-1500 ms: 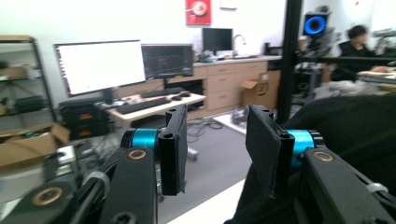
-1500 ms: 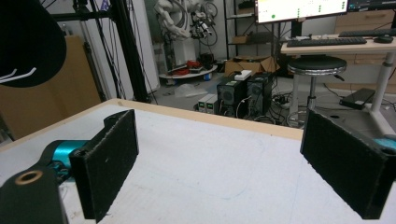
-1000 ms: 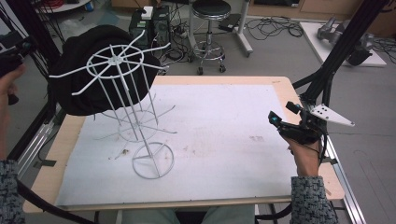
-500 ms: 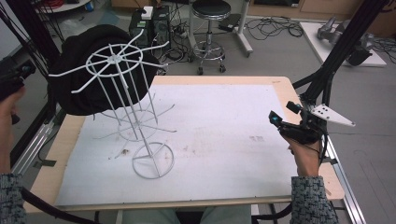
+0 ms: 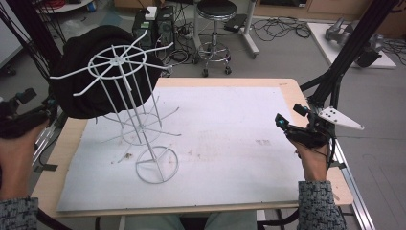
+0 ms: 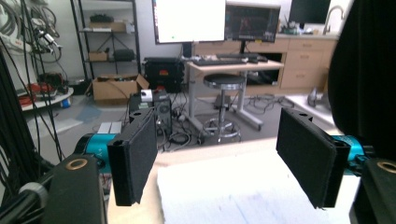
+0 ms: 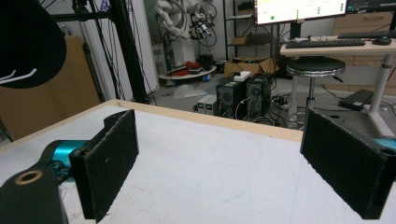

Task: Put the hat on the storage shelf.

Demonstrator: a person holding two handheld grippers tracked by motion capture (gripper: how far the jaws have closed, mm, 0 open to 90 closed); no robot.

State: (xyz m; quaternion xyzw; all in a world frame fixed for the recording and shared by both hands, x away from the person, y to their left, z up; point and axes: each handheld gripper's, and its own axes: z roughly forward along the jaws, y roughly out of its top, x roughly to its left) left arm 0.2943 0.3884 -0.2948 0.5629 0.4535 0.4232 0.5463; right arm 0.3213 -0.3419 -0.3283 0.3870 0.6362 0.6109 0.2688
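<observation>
I see the white wire rack standing on the left half of the surface, its round foot on the white sheet near the front. A black cloth hangs over the rack's far left side, covering part of the spoked top ring.

My left tongs are off the left edge of the surface, beside the rack and apart from it, with the cloth just to their right. In the left gripper view the left tongs are spread wide with nothing between the pads; the cloth fills the right edge of that view, close to the right pad but I cannot tell whether it touches.

My right tongs are at the right edge of the surface, well apart from the rack, pointing left across the sheet. In the right gripper view the right tongs are also spread wide and empty, hovering above the sheet; the cloth and two white wire tips show at the far upper left.

A stool stands on the floor beyond the far edge. Monitors glow in the background, but their writing is too small to read. I can read no brand or label on the rack, cloth or tongs.
</observation>
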